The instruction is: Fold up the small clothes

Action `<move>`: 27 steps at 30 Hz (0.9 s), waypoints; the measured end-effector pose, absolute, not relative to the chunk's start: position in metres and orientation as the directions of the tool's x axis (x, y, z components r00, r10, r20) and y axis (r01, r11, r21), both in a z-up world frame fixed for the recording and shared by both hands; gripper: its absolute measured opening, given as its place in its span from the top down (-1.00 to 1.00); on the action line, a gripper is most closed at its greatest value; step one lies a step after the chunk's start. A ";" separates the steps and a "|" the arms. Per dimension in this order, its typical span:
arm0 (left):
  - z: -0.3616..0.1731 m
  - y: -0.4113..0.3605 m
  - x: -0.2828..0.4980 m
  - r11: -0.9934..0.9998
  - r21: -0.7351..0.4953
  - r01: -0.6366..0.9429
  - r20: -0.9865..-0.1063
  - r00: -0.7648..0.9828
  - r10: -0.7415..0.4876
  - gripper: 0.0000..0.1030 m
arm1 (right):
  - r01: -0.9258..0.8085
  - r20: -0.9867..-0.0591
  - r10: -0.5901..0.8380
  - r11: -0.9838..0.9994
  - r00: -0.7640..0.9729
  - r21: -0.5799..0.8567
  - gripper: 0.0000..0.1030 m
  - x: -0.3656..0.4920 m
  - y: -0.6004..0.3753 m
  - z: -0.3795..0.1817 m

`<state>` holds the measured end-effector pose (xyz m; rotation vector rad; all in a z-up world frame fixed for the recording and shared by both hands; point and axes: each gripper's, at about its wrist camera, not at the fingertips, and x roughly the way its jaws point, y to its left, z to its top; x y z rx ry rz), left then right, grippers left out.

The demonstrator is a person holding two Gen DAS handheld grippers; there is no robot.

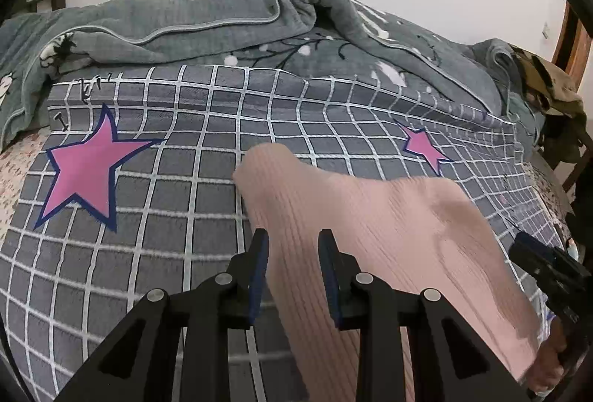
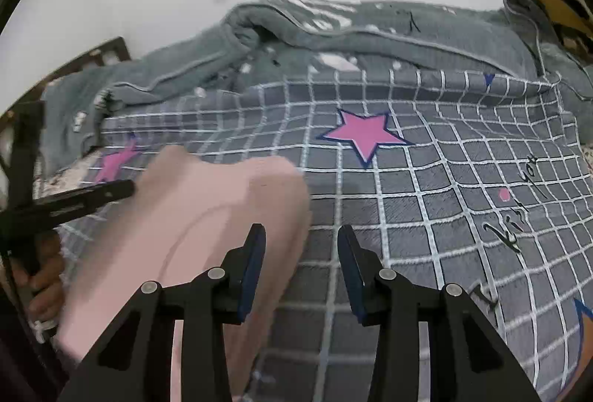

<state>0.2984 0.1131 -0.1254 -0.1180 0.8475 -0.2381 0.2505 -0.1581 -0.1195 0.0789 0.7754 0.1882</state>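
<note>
A pale pink ribbed garment [image 1: 370,228] lies on a grey checked bed cover with pink stars [image 1: 148,209]. It also shows in the right wrist view [image 2: 207,216], blurred. My left gripper [image 1: 294,246] is open, its fingers spread just above the garment's near left part, with cloth showing between them. My right gripper [image 2: 302,242] is open at the garment's right edge; its left finger [image 2: 254,253] is over the pink cloth and its right finger over bare cover. Each gripper shows at the edge of the other's view.
A rumpled grey-green blanket [image 1: 222,24] is piled along the far side of the bed by the white wall. A camouflage cloth [image 1: 548,87] lies on a wooden chair at the far right. A dark headboard [image 2: 107,57] stands at the left.
</note>
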 end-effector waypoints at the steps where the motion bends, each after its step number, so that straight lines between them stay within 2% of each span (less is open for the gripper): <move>1: -0.123 0.114 0.293 0.966 -0.201 0.161 -0.725 0.639 -0.257 0.48 | -0.155 -0.679 0.220 0.976 0.701 0.156 0.21 0.239 -0.156 -0.116; 3: -0.120 0.116 0.283 0.965 -0.210 0.159 -0.721 0.642 -0.263 0.48 | -0.179 -0.667 0.241 0.970 0.705 0.162 0.22 0.224 -0.149 -0.115; 5: -0.118 0.118 0.273 0.963 -0.219 0.156 -0.719 0.641 -0.268 0.48 | -0.178 -0.675 0.196 0.979 0.711 0.097 0.37 0.215 -0.140 -0.121; 6: -0.117 0.119 0.267 0.962 -0.223 0.155 -0.719 0.640 -0.270 0.48 | -0.172 -0.690 0.164 0.983 0.705 0.059 0.51 0.213 -0.136 -0.128; 9: -0.115 0.121 0.252 0.963 -0.218 0.158 -0.720 0.640 -0.267 0.48 | -0.113 -0.732 0.109 0.993 0.673 0.043 0.61 0.212 -0.140 -0.149; 10: -0.115 0.122 0.245 0.964 -0.212 0.160 -0.720 0.641 -0.265 0.48 | -0.084 -0.743 0.083 0.996 0.664 0.036 0.77 0.211 -0.143 -0.150; 11: -0.114 0.122 0.240 0.964 -0.210 0.161 -0.720 0.641 -0.265 0.48 | -0.057 -0.757 0.052 0.998 0.652 0.019 0.86 0.210 -0.146 -0.149; 13: -0.114 0.124 0.230 0.962 -0.218 0.166 -0.721 0.637 -0.274 0.48 | -0.038 -0.768 0.046 0.999 0.639 0.028 0.85 0.206 -0.151 -0.145; 18: -0.118 0.124 0.207 0.953 -0.244 0.178 -0.720 0.625 -0.301 0.48 | -0.049 -0.706 0.105 0.994 0.701 0.099 0.83 0.174 -0.156 -0.120; 20: -0.119 0.121 0.198 0.950 -0.252 0.182 -0.721 0.619 -0.311 0.48 | -0.063 -0.682 0.121 0.992 0.721 0.109 0.70 0.163 -0.151 -0.111; 22: -0.119 0.119 0.188 0.951 -0.246 0.186 -0.720 0.622 -0.307 0.45 | -0.085 -0.663 0.122 0.992 0.738 0.089 0.45 0.153 -0.143 -0.106; 27: -0.116 0.116 0.169 0.947 -0.253 0.197 -0.725 0.610 -0.320 0.45 | -0.125 -0.697 0.123 0.991 0.707 0.048 0.42 0.146 -0.129 -0.118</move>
